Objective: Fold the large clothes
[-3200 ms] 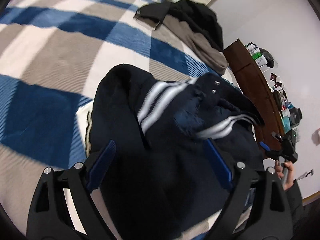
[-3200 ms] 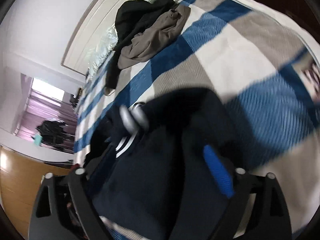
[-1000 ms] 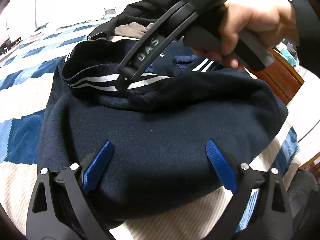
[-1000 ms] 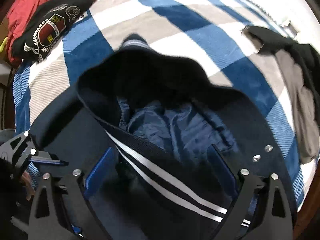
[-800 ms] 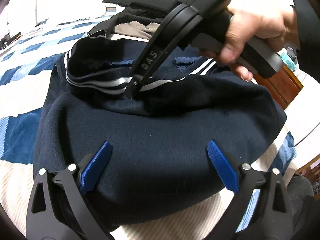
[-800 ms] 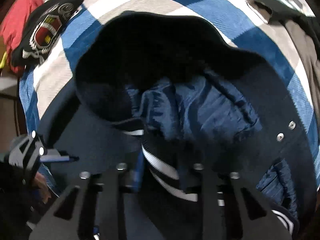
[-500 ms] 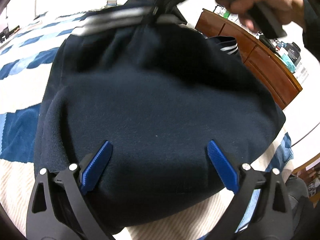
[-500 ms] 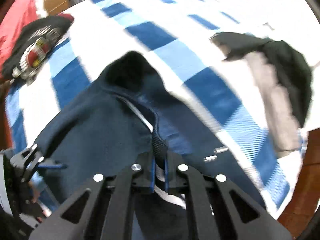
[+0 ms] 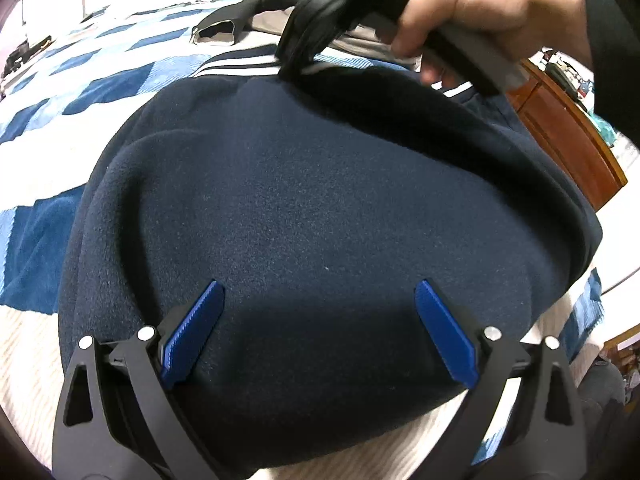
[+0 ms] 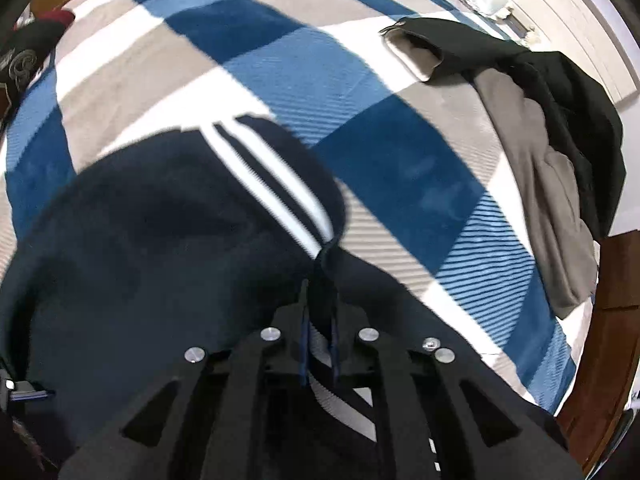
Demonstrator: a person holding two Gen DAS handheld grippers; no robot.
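A dark navy fleece jacket lies bunched on the checked bedspread and fills the left wrist view. My left gripper hovers open just above its near part, blue pads wide apart. At the jacket's far edge, a hand holds my right gripper. In the right wrist view the right gripper pinches the jacket's white-striped hem between its pads. Its jaws are opening slightly, and the fabric is still between them. The jacket drapes left and below.
A black and grey pile of clothes lies on the far side of the bed. A brown wooden dresser stands along the right. A black garment with a crest sits at the upper left in the right wrist view.
The right gripper shut on the striped hem, lifted it and carried it across the jacket to its far edge, covering the blue lining. The left gripper stayed open and barely moved.
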